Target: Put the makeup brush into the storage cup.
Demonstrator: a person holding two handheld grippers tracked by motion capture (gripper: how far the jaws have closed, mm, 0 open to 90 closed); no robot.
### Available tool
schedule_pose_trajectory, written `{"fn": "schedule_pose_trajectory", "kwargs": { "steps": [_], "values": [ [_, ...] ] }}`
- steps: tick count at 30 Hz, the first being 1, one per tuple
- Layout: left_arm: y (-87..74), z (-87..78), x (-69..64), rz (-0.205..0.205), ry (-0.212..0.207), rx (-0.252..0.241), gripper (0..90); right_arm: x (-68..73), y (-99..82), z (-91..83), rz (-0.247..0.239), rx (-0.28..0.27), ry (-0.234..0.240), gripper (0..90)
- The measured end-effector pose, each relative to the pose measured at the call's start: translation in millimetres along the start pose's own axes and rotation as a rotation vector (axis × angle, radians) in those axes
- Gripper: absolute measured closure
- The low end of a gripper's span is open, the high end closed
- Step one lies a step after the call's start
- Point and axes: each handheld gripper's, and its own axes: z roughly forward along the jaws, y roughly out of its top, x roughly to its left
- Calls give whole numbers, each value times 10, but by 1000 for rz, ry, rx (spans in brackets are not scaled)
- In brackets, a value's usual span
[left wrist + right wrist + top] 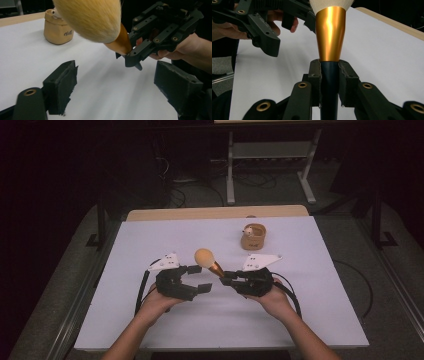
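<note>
A white-topped desk (150,320) with a bare wooden strip along its far edge carries the scene. Toward the far right of its middle stands a small tan pouch-shaped holder (253,237), well apart from everything else. Nearer the person, the black two-jaw left gripper (196,279) sits left of centre and the black two-jaw right gripper (227,278) right of centre, their jaws facing each other. Between them, a fluffy round makeup brush with a metallic cone ferrule and dark handle (209,261) slants up and left from the right gripper's jaws, its head above and just behind the left gripper. The holder lies behind the brush, to its right.
</note>
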Motion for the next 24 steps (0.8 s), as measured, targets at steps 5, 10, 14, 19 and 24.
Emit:
{"fn": "schedule_pose_trajectory", "kwargs": {
  "steps": [5, 10, 14, 19, 24],
  "values": [
    [18, -10, 4, -12, -8, -15, 244, 19, 9, 8, 0, -7, -1, 734],
    [28, 0, 11, -15, -13, -19, 306, 23, 15, 19, -8, -13, -3, 734],
    [36, 7, 21, -34, -11, -30, 354, 33, 18, 37, -8, -14, -3, 734],
    [71, -4, 36, -41, -10, -43, 387, 48, 23, 56, -6, -26, 1, 734],
    [93, 17, 42, -55, -13, -58, 403, 60, 32, 76, -9, -38, 6, 734]
  ]
}}
